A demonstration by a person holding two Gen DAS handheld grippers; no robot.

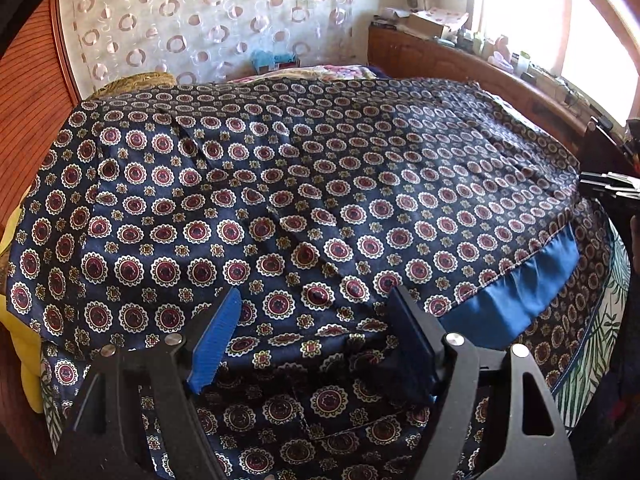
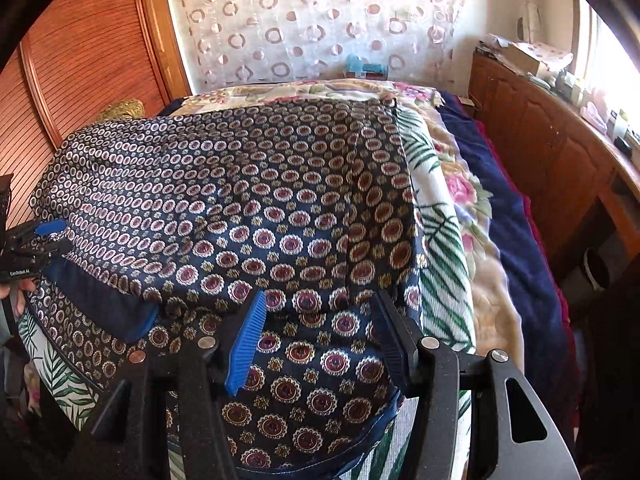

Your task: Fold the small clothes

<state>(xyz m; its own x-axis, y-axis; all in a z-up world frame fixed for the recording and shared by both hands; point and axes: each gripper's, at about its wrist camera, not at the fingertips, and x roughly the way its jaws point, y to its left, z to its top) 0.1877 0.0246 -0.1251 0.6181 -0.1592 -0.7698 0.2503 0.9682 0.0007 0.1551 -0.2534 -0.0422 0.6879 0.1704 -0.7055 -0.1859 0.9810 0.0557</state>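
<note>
The patterned navy garment point(image 1: 304, 184) is spread flat on the bed point(image 2: 476, 240), one blue-lined edge turned back. The left gripper point(image 1: 316, 332) and right gripper point(image 2: 320, 332) are held wide above its near hem, nothing grasped.

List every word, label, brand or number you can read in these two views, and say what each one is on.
"GenRobot AI", or close to it: small white print on the black body of the left gripper, at the left edge of the right wrist view; partly blurred, so not certain.
Boxes and bottles on the wooden cabinet by the window: too small and overexposed to read.
The patterned garment: no text, only medallions.
</note>
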